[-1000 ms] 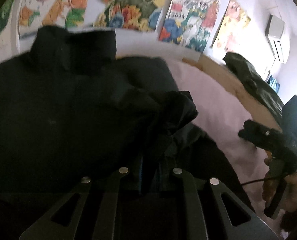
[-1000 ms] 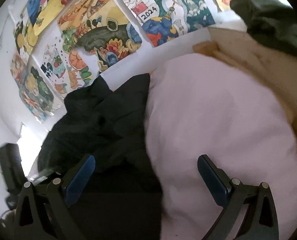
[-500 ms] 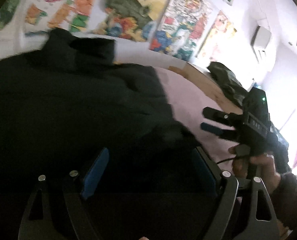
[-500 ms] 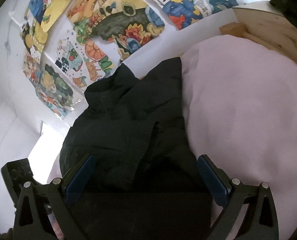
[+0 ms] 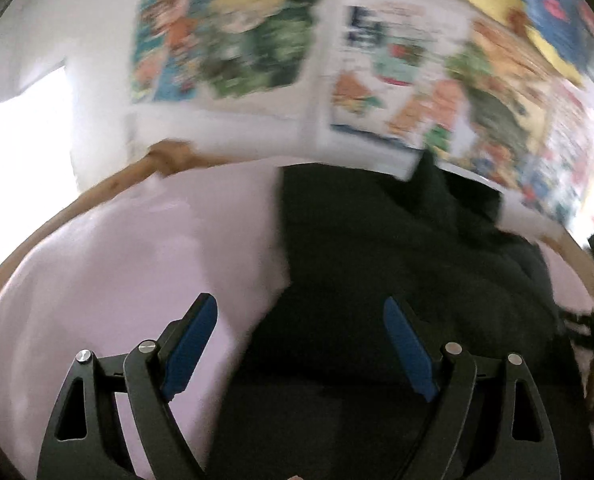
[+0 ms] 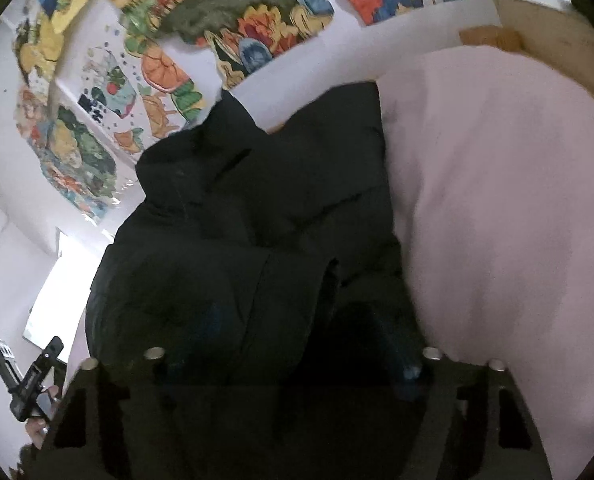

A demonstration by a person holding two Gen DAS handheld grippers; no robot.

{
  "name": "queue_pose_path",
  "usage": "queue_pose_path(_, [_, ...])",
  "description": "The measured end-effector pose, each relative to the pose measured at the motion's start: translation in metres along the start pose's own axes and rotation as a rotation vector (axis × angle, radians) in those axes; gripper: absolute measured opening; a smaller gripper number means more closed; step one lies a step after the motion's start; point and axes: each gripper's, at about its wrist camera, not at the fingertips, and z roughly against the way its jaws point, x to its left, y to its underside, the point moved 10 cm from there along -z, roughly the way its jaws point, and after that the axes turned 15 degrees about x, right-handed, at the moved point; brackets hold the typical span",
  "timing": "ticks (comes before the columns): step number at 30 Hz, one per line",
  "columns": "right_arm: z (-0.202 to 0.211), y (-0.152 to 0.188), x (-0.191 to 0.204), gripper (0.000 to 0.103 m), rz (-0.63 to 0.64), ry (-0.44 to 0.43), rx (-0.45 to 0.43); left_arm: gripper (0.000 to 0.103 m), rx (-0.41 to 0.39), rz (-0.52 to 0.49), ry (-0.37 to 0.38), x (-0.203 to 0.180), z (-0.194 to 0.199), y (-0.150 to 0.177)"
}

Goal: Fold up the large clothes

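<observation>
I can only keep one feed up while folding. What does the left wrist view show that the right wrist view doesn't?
Only the left wrist view: the left claw open with nothing between its blue pads, over the left edge of the black jacket, and the curved wooden rim on that side.

Only the right wrist view: the right claw closing with dark jacket fabric between its fingers, and the jacket's collar.

Both: the jacket on the pink sheet and the wall posters. The left view is motion-blurred.

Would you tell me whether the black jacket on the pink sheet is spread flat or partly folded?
Partly folded. In the right wrist view the black jacket has a sleeve layer lying doubled over its body, with its collar end toward the wall; it is not yet a compact bundle.
</observation>
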Motion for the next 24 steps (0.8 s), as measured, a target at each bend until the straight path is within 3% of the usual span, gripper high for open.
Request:
queue_pose_path(1, [-0.003, 0.001, 0.0, 0.039, 0.002, 0.022, 0.006, 0.081, 0.018, 0.029, 0.004, 0.009, -0.006, 0.0])
queue_pose_path(3, [-0.001, -0.001, 0.001, 0.01, 0.032, 0.07, -0.004, 0.081, 0.032, 0.053, 0.015, 0.018, -0.01, -0.002])
queue_pose_path(7, [0.027, -0.015, 0.012, 0.007, 0.091, 0.116, -0.104, 0.081, 0.027, 0.049, 0.049, 0.018, -0.01, -0.006])
queue_pose_path(12, [0.057, -0.034, 0.018, 0.007, 0.123, 0.201, -0.228, 0.081, 0.001, -0.015, 0.039, 0.002, -0.025, -0.018])
queue_pose_path(18, [0.017, -0.024, 0.008, 0.008, 0.234, 0.433, -0.163, 0.081, 0.064, -0.113, -0.118, -0.021, -0.077, -0.02])
queue_pose_path(21, [0.003, -0.025, 0.0, 0.01, 0.28, 0.504, -0.147, 0.082, 0.102, -0.127, -0.144, -0.019, -0.099, -0.014])
queue_pose_path(22, [-0.004, -0.025, -0.004, 0.01, 0.293, 0.53, -0.131, 0.083, 0.109, -0.127, -0.141, -0.018, -0.104, -0.012])
queue_pose_path(24, [-0.015, -0.025, -0.011, 0.011, 0.308, 0.56, -0.109, 0.095, 0.117, -0.118, -0.155, -0.013, -0.115, -0.007])
